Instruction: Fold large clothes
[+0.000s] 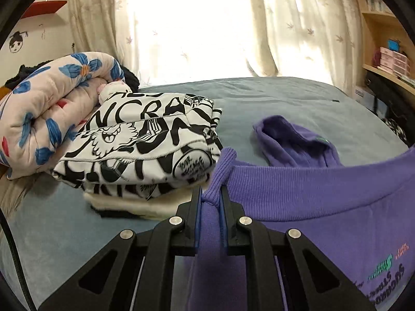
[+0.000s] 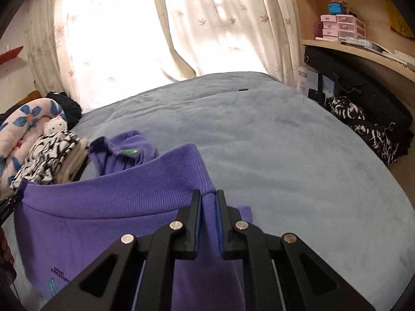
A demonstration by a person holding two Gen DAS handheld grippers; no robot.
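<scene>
Above the grey-blue plush bedspread (image 2: pixel 285 142), the left gripper (image 1: pixel 210 202) and right gripper (image 2: pixel 208 204) each clamped one corner of the purple ribbed-hem knit sweatshirt (image 1: pixel 324 202), stretching its hem, presumably for folding.

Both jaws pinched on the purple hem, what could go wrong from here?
1. The left gripper and right gripper each hold only a thin bunch of the purple sweatshirt hem; it may slip out.
2. The sleeve lies crumpled and could get folded in.
3. The sweatshirt may drag against the folded stack close by.
</scene>
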